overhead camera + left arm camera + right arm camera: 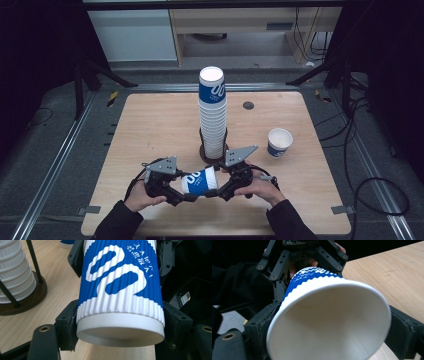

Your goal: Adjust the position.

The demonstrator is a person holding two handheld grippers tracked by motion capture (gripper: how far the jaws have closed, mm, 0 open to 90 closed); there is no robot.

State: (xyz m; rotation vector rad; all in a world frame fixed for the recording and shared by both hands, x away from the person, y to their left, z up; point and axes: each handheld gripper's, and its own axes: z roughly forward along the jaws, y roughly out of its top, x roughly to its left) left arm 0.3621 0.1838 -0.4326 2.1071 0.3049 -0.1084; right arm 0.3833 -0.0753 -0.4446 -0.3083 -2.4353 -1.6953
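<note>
Jaws of both the left gripper (186, 196) and right gripper (214, 192) clamp one blue-and-white ribbed paper cup (199, 181), lying sideways, printed "00" above unreadable white script.

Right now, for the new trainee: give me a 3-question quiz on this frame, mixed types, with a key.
1. True or false: the held cup lies on its side between the left gripper and the right gripper.
2. Which end of the held cup does the left gripper clamp? A) the open rim B) the closed base C) neither
3. Fill in: besides the held cup and the tall stack in its holder, one ____ cup stands upright on the table, to the right of the stack.

Key:
1. True.
2. B; the right gripper takes the rim end.
3. Single; the loose cup, open end up.
</note>
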